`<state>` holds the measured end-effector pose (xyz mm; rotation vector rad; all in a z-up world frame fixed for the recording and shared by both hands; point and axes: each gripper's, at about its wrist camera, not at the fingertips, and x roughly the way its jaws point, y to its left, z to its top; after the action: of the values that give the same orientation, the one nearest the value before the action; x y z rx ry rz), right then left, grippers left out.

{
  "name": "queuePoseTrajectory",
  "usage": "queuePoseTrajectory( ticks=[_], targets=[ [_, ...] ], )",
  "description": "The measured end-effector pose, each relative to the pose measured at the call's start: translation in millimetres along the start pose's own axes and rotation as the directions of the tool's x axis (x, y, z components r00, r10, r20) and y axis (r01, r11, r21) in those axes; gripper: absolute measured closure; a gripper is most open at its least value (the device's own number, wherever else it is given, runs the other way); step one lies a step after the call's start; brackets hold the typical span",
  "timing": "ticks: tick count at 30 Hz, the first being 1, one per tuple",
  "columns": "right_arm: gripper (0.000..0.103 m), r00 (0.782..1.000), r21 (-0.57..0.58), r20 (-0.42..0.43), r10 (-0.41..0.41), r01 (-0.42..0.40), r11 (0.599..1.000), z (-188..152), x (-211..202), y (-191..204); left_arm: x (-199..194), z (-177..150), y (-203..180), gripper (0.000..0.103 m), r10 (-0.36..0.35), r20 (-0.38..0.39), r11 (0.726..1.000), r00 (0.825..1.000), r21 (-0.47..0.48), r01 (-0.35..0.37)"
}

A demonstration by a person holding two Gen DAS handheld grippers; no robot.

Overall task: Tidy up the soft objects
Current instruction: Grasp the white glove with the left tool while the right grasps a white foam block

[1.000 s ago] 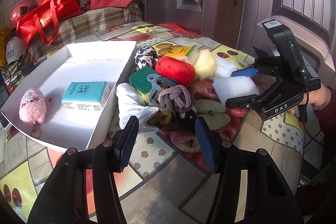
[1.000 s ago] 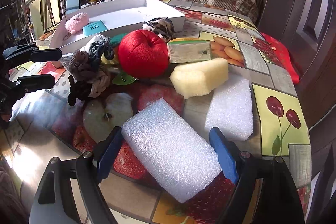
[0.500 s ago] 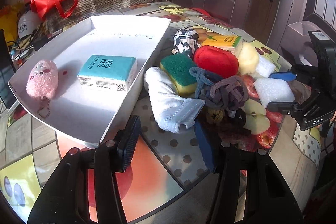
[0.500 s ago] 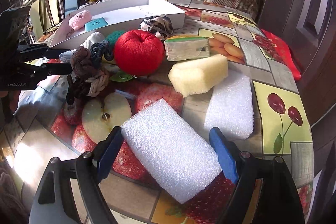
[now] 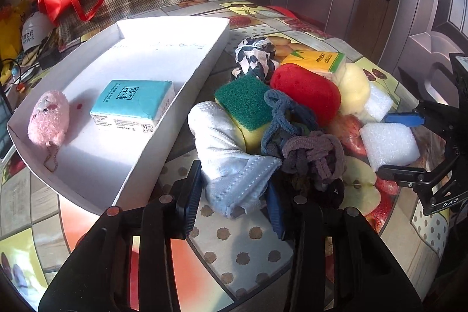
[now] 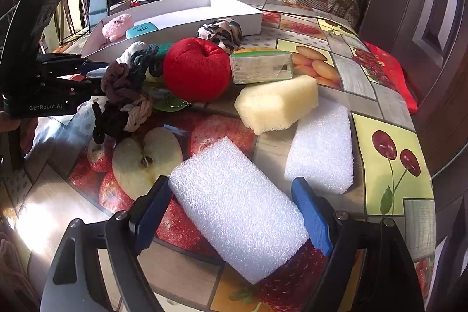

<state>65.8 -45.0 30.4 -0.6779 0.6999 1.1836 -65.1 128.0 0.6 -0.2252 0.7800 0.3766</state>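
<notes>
Face mask (image 5: 234,180), low in the frame's centre beside the white box (image 5: 181,113), was where your left gripper (image 5: 234,195) had just been closing, clamping its folded edge for lifting, while your right gripper (image 6: 234,212) straddled the foam block (image 6: 237,206), fingers apart.

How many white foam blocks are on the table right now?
2. One white foam block lies between the right gripper's open fingers; the other foam block lies beside it, nearer the table edge, next to the yellow sponge. The pile might hide more.
</notes>
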Motion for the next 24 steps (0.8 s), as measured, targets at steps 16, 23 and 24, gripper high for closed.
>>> queuePoseTrajectory(
  ticks=[16,23,24],
  targets=[
    [0.024,0.909,0.159,0.414,-0.049,-0.019,0.987,0,-66,11,-102,-43,19,0.067,0.110,0.453,0.990,0.885,0.029,-0.139],
    [0.024,0.848,0.282,0.517,-0.114,-0.042,0.958,15,-66,22,-113,-53,64,0.067,0.213,0.457,0.977,0.863,-0.103,-0.187],
    [0.024,0.849,0.285,0.517,-0.108,-0.052,0.957,18,-63,24,-113,-53,68,0.067,0.219,0.458,0.976,0.861,-0.110,-0.189]
  ],
)
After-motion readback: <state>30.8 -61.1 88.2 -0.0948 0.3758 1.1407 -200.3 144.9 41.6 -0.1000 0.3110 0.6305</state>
